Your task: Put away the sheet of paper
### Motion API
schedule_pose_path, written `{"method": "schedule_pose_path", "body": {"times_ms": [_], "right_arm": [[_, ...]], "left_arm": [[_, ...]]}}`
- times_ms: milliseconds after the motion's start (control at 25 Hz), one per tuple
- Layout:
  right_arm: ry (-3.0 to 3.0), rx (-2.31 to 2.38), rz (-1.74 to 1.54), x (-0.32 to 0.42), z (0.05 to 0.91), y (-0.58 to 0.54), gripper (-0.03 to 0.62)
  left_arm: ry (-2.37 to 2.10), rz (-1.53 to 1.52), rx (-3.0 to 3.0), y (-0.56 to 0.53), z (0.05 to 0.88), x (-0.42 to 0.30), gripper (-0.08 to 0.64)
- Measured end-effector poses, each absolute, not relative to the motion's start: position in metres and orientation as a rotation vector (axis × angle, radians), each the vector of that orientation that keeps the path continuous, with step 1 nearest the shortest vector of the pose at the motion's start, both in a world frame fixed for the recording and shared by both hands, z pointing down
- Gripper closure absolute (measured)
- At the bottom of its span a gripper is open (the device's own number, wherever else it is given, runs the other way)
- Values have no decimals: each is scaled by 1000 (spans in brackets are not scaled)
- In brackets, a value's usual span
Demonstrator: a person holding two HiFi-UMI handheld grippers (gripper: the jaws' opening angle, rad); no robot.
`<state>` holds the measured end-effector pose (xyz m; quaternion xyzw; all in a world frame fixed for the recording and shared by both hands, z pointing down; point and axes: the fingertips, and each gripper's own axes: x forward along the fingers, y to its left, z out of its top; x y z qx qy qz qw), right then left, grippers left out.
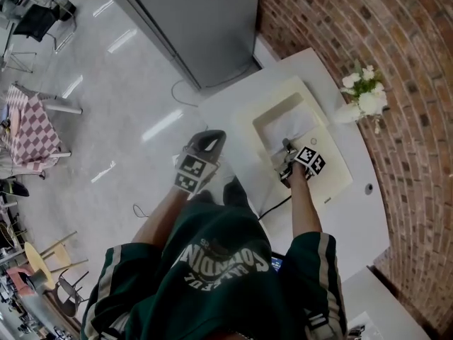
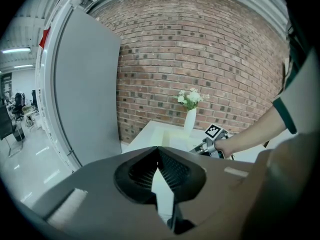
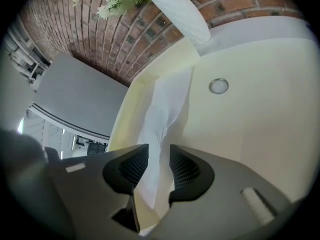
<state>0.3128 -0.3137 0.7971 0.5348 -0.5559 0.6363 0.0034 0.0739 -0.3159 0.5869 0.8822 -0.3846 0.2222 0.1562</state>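
Observation:
A white sheet of paper (image 1: pixel 294 125) lies in the sunken tray of a cream machine (image 1: pixel 334 170) on the white table. My right gripper (image 1: pixel 287 149) reaches down into that tray. In the right gripper view the sheet of paper (image 3: pixel 167 109) runs up between the jaws of the right gripper (image 3: pixel 159 154), which stand apart and do not press on it. My left gripper (image 1: pixel 214 136) hangs off the table's near side, over the floor, away from the paper. In its own view the left gripper (image 2: pixel 157 155) has its tips together with nothing in them.
A white vase of flowers (image 1: pixel 359 99) stands beyond the machine, against the brick wall (image 1: pixel 396 41). A tall grey cabinet (image 1: pixel 202 20) stands by the table's far end. A dark cable (image 1: pixel 274 207) runs off the machine's near side. Chairs and tables sit far left.

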Motion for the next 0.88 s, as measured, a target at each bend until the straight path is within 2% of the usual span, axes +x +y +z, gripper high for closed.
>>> {"method": "schedule_pose_path", "body": {"times_ms": [240,400,480,680,880], "right_arm": [[-1692,1744,1981,324,788,-291,471],[-1664,1801,1953,328,778,-278,526],[-1674,1800,1912,326,773,-271,534],[-1691,1848,1715,324,755,-256,591],[-1737,1893,1624,310,732,-244,591]], "left_arm": [[-1060,604,2562,-312,581,77,549],[-1031,574,2585,-311,577,80,549],[-1016,560,2599,-308,574,81,549],[-983,524,2628,-298,569,80,549],[-960,494,2649,-284,564,72,549]]}}
